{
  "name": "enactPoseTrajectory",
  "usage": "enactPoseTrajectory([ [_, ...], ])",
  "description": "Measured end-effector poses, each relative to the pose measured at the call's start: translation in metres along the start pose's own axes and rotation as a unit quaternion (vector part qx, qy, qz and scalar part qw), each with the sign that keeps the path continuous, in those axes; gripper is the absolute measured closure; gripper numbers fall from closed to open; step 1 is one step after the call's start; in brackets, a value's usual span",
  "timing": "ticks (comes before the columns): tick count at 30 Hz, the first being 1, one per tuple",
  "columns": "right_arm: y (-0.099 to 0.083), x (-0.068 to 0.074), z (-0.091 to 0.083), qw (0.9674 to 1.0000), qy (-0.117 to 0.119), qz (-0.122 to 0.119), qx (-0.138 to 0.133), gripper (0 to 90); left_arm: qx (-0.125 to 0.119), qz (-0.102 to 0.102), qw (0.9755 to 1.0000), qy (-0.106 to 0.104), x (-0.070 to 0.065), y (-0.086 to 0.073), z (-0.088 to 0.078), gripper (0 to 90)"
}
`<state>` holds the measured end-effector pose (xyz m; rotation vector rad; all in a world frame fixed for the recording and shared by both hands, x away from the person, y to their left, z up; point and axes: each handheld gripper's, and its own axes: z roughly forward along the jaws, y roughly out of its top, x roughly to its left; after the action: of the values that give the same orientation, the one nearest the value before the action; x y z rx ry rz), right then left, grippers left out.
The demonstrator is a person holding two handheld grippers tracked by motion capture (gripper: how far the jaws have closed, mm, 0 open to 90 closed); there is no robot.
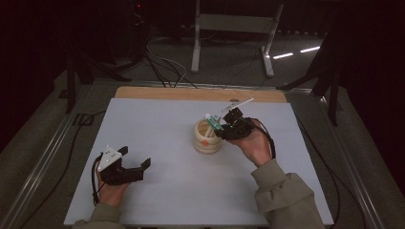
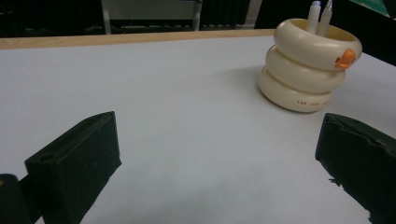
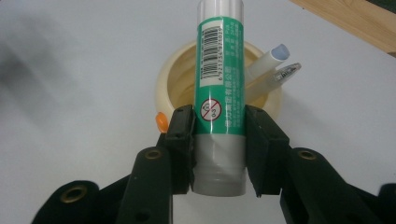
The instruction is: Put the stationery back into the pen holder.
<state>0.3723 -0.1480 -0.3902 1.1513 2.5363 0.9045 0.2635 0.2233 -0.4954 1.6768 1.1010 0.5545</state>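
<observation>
A cream ringed holder (image 1: 207, 138) (image 2: 308, 65) (image 3: 177, 79) with a small orange duck bill stands mid-table, two pens (image 2: 320, 16) (image 3: 271, 70) leaning inside it. My right gripper (image 1: 224, 128) (image 3: 219, 135) is shut on a green-and-white glue stick (image 1: 213, 121) (image 3: 219, 93), which it holds over the holder's rim and mouth. The stick's grey end faces the camera in the right gripper view. My left gripper (image 1: 136, 160) (image 2: 219, 158) rests on the table at the near left, open, with nothing between its fingers.
The white table top (image 1: 157, 124) has a wooden strip (image 1: 191, 93) along its far edge. Beyond it stand a metal frame (image 1: 234, 28) and cables on the floor. The person's sleeves enter from the bottom.
</observation>
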Motion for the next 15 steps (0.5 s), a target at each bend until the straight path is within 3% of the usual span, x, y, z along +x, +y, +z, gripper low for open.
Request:
enactPoseTrajectory([
  [15, 0.0025, -0.0001, 0.0102, 0.9998, 0.002, -0.002, 0.018, 65.2, -0.001, 0.0, 1.0, 0.0, 0.0002, 0.0, -0.0005, 0.3],
])
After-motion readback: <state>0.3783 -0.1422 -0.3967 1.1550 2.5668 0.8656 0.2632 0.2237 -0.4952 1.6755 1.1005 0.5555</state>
